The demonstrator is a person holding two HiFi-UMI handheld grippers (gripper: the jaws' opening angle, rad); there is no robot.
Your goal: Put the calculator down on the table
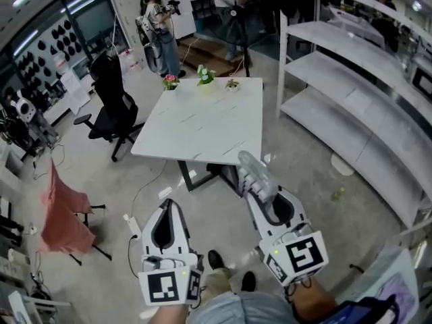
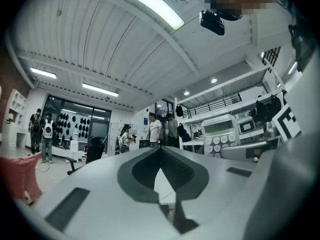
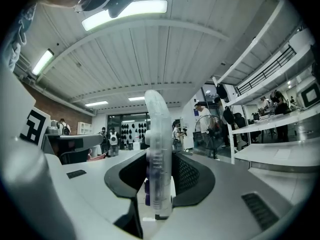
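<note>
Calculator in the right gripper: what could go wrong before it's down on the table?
1. The right gripper grips the translucent white plastic calculator edge-on by one end. Most of it sticks out past the jaws, so it may pivot or slip.
2. The gripper looks short of the white marble-pattern table. An early release would likely drop the calculator on the grey floor.
3. Released on edge, it could topple flat.

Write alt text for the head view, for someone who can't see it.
Seen from above, the right tool grips a translucent calculator on edge, close to the near edge of a white table that has three small potted plants along its far edge. The left tool is shut and empty beside it.
</note>
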